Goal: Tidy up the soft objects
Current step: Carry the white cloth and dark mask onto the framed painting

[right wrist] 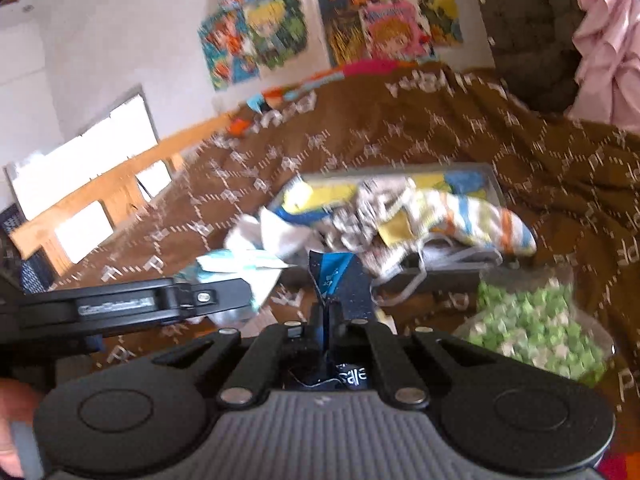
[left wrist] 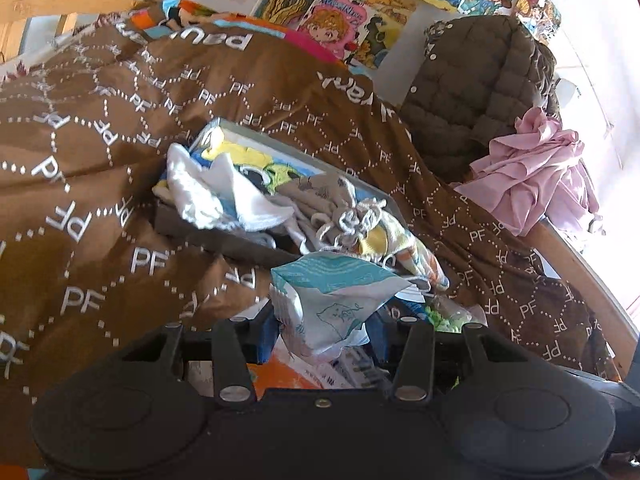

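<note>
Gripper states first: our left gripper (left wrist: 326, 320) is clamped on a white and teal packet (left wrist: 332, 300), whose crumpled body sticks up between the two fingers and fills the gap. Our right gripper (right wrist: 330, 320) has its jaws pressed together on a thin dark blue wrapper (right wrist: 340, 280), which stands up from between the fingertips; a bit of white lettering on it shows lower down, but we cannot read it. In the right wrist view the left gripper (right wrist: 224, 300) comes in from the left edge with the packet (right wrist: 236, 266) at its tip, just beside the dark wrapper.

Both grippers hang over a bed covered by a brown blanket (left wrist: 100, 140) printed with white letters and dotted lines. On the blanket, just beyond the grippers, sits a shallow grey tray (left wrist: 224, 240) heaped with soft things: a white cloth (left wrist: 224, 196) draped over its near-left rim, a knotted grey-and-white fabric piece (left wrist: 352, 216), and a striped sock (right wrist: 480, 220) lying across the right end. Near our right gripper, a clear bag of green and white pieces (right wrist: 540, 328) rests on the blanket. Further back a quilted dark jacket (left wrist: 472, 92) and a pink garment (left wrist: 532, 172) are piled at the bed's far side, below colourful posters (left wrist: 340, 24) on the wall
</note>
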`<state>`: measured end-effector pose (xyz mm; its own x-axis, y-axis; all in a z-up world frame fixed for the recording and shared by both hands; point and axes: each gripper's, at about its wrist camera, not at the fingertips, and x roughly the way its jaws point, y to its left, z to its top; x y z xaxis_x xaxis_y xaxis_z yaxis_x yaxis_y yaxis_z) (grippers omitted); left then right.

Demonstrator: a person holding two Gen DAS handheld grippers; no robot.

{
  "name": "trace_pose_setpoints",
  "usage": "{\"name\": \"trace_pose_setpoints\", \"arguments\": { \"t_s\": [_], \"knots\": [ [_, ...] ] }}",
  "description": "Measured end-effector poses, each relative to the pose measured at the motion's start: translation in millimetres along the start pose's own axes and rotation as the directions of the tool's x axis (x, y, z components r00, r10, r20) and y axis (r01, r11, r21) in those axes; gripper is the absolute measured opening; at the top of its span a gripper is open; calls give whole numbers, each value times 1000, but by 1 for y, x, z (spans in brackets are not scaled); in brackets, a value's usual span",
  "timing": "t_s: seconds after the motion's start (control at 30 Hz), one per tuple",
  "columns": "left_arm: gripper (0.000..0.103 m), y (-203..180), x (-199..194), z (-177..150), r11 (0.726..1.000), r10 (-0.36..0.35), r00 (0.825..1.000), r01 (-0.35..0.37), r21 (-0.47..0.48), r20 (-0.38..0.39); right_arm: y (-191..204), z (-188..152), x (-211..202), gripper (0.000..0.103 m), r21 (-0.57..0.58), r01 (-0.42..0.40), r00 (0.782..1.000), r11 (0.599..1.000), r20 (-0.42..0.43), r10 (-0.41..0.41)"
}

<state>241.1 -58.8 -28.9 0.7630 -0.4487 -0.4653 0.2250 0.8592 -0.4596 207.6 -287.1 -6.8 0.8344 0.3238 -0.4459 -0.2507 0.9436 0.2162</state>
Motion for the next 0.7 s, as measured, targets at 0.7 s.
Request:
{"name": "trace_pose_setpoints", "arguments": {
  "t_s": [0.7],
  "knots": [
    [49, 60, 88, 91, 998, 54, 980, -57, 5, 193, 17, 98, 123, 2, -85, -64, 983, 994, 166, 78]
  ]
}}
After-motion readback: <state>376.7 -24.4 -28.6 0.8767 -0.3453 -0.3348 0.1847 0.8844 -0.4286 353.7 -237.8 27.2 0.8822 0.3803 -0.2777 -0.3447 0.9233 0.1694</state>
